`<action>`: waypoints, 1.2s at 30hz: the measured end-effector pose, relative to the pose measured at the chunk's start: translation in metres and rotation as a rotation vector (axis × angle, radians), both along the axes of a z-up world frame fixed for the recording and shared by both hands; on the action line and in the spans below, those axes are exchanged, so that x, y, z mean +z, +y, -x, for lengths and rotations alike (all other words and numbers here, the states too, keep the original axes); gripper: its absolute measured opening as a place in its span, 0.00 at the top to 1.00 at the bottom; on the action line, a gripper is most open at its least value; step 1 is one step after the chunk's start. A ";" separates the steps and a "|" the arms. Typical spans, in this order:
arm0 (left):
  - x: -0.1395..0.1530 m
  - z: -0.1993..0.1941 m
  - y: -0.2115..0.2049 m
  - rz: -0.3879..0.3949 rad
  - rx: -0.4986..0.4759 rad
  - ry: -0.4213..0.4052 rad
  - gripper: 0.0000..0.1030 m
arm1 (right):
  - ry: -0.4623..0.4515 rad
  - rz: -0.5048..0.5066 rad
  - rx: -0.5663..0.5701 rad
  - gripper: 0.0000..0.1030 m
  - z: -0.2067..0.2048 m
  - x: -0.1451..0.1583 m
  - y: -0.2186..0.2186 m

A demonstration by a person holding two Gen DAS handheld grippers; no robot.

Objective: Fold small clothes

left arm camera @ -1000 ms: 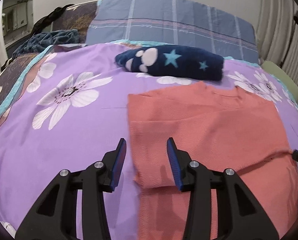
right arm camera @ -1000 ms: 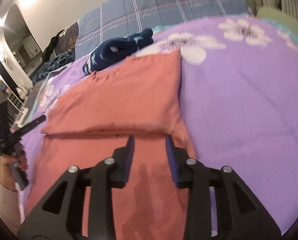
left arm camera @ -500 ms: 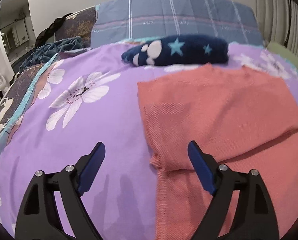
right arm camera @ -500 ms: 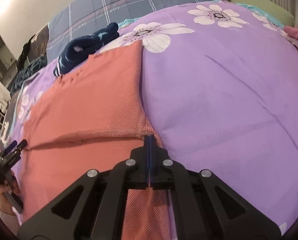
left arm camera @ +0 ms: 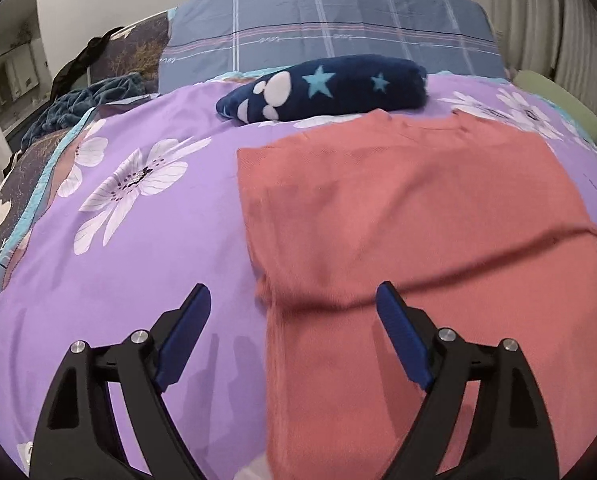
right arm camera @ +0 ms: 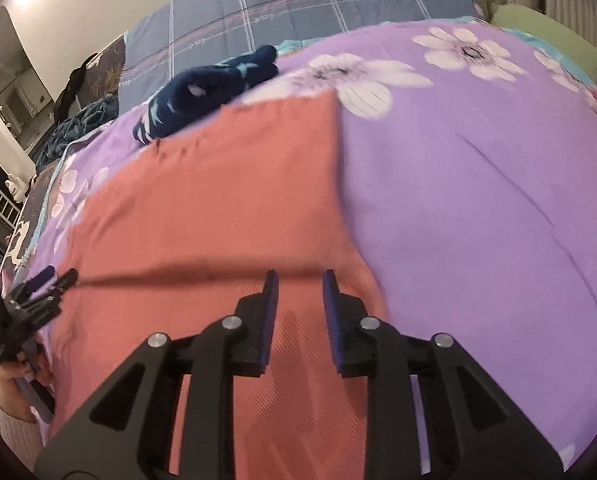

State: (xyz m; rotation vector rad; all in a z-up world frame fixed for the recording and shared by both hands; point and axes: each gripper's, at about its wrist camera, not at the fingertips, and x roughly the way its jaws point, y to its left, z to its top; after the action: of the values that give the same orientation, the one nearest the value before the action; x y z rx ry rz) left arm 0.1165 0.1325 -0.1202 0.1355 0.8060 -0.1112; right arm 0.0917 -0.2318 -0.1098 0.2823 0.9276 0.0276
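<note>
hovering over the near left corner of the coral garment (left arm camera: pixel 410 208), the left gripper (left arm camera: pixel 294 300) has its blue pads spread wide with nothing between them; its jaws opened within the last second, from a narrower gap a second ago, and have held wide since. one pad stands over the purple flowered bedspread (left arm camera: pixel 130 264), the other over the cloth, straddling the garment's left edge just below the fold line. right gripper (right arm camera: pixel 296 280) sits at the opposite end of that same fold, near the garment's right edge; half a second ago its pads were pressed together, now they stand a little apart, having just been opening, and no cloth is pinched between them. both tools tip steeply down toward the bed. the coral garment (right arm camera: pixel 218 184) lies flat on the bedspread, neckline away toward the pillows, long axis running from the grippers to the headboard; its upper part lies doubled over the lower, making a crease across its width. a hand (right arm camera: pixel 14 380) and pale sleeve at the left edge of the right view grip the other tool. beyond the neckline, just touching it in the left view, lies a folded navy fleece with stars and paw prints (left arm camera: pixel 326 88), its length crosswise, and behind that a blue plaid pillow (left arm camera: pixel 330 36).
</note>
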 end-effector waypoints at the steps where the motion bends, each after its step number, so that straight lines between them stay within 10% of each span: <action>1: -0.001 0.006 0.003 0.009 -0.011 0.008 0.18 | -0.010 -0.015 -0.008 0.80 0.011 -0.003 -0.006; 11: -0.017 0.067 0.041 0.182 -0.024 0.100 0.18 | -0.052 -0.002 0.064 0.86 0.095 -0.011 -0.016; 19: -0.024 0.116 0.034 0.128 -0.152 0.113 0.18 | -0.011 -0.080 0.091 0.85 0.130 -0.019 -0.023; 36: -0.026 0.215 0.042 0.265 -0.358 0.168 0.19 | 0.050 -0.343 0.197 0.76 0.219 -0.027 -0.038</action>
State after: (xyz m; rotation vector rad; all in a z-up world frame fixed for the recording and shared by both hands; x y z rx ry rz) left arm -0.0983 0.1743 -0.1461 0.0181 0.9201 -0.5713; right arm -0.1278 -0.2697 -0.1367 0.5101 0.9963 0.3654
